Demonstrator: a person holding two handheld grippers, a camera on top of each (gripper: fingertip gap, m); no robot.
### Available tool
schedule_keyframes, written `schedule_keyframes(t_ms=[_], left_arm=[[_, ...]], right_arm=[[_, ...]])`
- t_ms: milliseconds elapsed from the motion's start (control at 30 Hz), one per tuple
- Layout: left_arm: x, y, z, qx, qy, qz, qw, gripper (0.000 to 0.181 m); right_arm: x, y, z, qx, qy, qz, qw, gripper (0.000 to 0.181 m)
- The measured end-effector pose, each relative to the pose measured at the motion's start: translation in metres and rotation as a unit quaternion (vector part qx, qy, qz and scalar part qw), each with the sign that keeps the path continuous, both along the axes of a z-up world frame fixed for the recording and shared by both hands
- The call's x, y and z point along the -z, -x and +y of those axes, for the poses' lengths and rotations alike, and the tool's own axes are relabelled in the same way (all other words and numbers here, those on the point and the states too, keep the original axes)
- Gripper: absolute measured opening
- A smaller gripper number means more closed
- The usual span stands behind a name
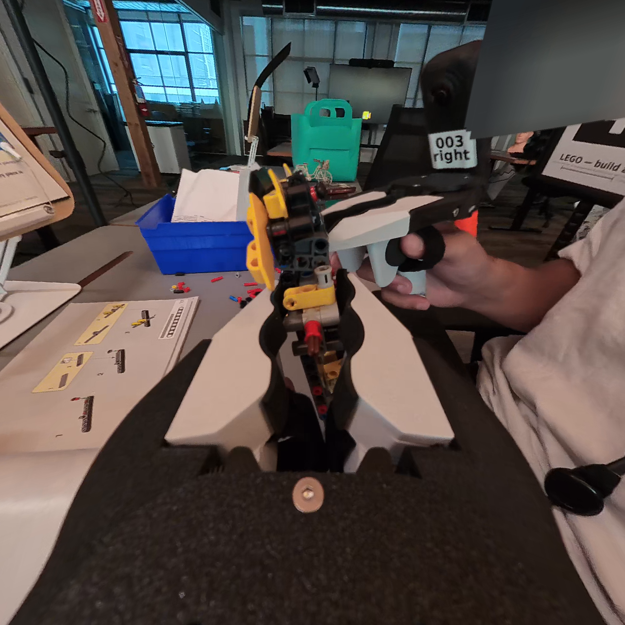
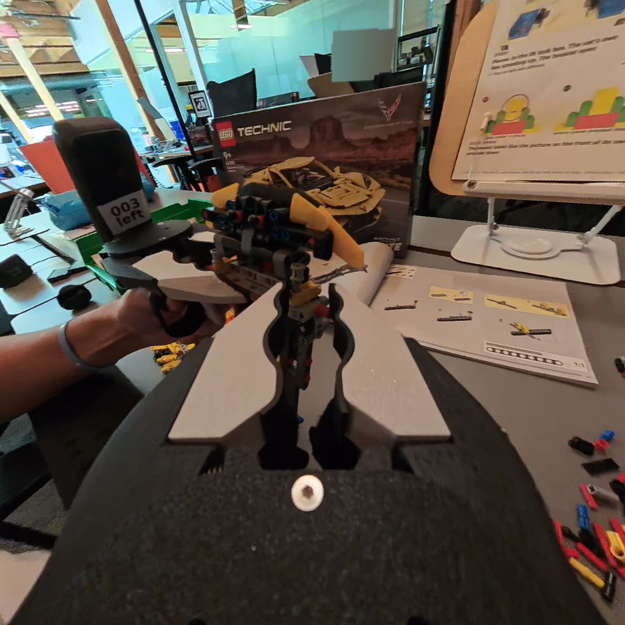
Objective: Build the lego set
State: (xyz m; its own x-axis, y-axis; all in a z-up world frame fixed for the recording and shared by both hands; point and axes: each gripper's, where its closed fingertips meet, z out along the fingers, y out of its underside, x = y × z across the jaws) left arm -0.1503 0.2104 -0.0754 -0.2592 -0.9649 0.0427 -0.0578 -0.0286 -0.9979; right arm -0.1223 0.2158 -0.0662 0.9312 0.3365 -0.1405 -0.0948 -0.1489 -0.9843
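Left wrist view: left tool (image 1: 306, 304) pinched the half-built lego car (image 1: 291, 230), held up at 12 o'clock; loose pieces (image 1: 243, 291) lay on the desk (image 1: 111, 270).

Right wrist view: right tool (image 2: 306, 297) pinched it too; many pieces (image 2: 595, 527) waited at 4 o'clock. Lots left to build.

grey table (image 2: 507, 406), instruction booklet (image 2: 490, 321), loose pieces (image 2: 595, 527)

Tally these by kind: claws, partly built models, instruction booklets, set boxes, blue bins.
Claws: 2 (left claw, right claw)
Partly built model: 1
Instruction booklet: 1
Set box: 1
Blue bin: 1
Total: 6
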Motion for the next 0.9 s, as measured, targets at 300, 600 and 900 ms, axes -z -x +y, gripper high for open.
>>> schedule_keyframes(t_ms=[300, 600, 900], left_arm=[[-0.001, 0.004, -0.005, 0.016, -0.008, -0.012, 1.0, 0.027], [-0.001, 0.006, -0.005, 0.026, -0.01, -0.019, 0.999, 0.026], [-0.002, 0.007, -0.009, 0.036, -0.016, -0.02, 0.999, 0.027]], right_arm=[[-0.003, 0.008, -0.007, -0.007, -0.021, 0.022, 1.0, 0.013], [-0.001, 0.002, -0.006, 0.036, -0.008, -0.037, 0.999, 0.029], [-0.001, 0.011, -0.012, -0.017, -0.001, -0.005, 1.0, 0.017]])
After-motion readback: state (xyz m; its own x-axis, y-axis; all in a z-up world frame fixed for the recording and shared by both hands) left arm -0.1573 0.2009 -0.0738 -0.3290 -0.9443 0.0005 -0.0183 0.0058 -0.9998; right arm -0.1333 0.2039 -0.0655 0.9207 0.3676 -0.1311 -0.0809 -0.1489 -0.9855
